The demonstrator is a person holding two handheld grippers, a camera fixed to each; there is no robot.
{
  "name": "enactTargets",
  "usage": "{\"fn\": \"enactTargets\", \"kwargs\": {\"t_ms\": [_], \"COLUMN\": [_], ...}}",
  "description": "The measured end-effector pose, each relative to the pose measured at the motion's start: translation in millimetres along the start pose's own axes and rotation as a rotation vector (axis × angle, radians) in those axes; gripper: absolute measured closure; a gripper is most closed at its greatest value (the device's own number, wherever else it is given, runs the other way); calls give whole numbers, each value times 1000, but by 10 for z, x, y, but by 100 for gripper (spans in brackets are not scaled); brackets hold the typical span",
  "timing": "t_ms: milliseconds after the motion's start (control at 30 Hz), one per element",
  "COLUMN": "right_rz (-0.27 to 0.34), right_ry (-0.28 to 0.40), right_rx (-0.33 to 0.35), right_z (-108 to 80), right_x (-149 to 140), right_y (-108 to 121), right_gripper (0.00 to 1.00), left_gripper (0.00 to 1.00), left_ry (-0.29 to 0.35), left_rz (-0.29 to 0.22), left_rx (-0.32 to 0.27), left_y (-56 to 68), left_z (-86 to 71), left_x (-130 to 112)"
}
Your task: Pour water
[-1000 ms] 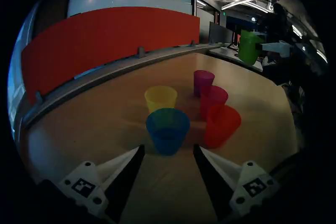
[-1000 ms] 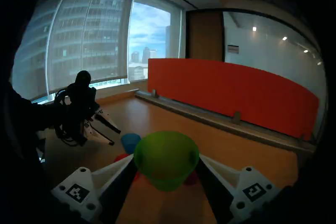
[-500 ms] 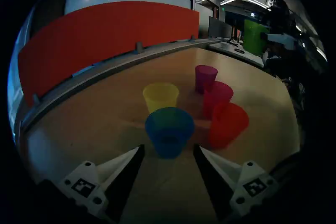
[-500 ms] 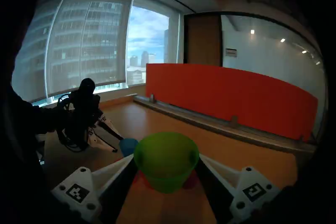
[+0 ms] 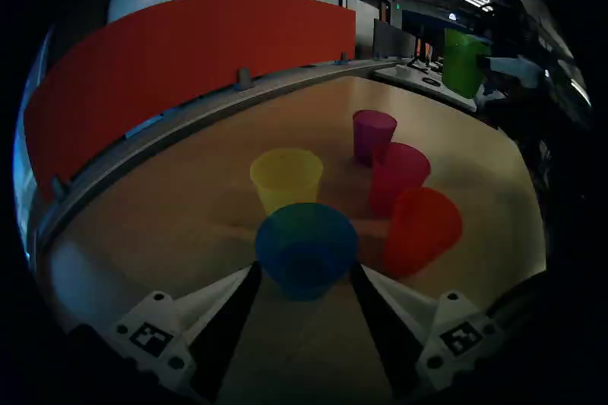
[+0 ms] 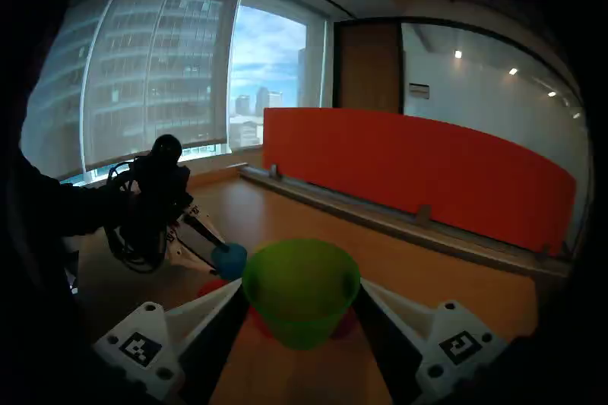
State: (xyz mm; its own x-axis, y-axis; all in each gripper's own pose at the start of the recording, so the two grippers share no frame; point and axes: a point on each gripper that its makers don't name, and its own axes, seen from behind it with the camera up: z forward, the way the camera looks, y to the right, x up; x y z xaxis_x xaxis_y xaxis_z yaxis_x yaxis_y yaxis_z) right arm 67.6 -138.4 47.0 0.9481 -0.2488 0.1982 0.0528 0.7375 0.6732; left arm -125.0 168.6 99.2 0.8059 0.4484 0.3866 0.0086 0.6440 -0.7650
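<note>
Forward a little goes my left gripper [image 5: 305, 274]: the blue cup [image 5: 306, 249] now sits between its spread fingers rather than just ahead of them. They flank it, and I judge they aren't squeezing yet. The yellow cup [image 5: 286, 177] stands just behind the blue cup on the surface [image 5: 175, 207], with the red cup [image 5: 422, 229] beside it. My right gripper [image 6: 301, 291] clamps the green cup [image 6: 301, 310] upright, well away from the blue cup. I can't tell if it holds water. This looks like the approach. Next I'd steady the blue cup, then bring the green one over and tip.
</note>
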Motion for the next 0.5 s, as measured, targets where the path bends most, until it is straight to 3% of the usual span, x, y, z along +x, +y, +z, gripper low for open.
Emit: {"fn": "enactTargets", "kwargs": {"t_ms": [500], "right_rz": [6], "right_ry": [-13], "right_rx": [3], "right_z": [26], "right_x": [-65], "right_y": [25], "right_gripper": [9], "left_gripper": [14], "left_ry": [7], "left_rz": [8], "left_rx": [-13], "left_y": [-1], "left_z": [152], "left_x": [120]}}
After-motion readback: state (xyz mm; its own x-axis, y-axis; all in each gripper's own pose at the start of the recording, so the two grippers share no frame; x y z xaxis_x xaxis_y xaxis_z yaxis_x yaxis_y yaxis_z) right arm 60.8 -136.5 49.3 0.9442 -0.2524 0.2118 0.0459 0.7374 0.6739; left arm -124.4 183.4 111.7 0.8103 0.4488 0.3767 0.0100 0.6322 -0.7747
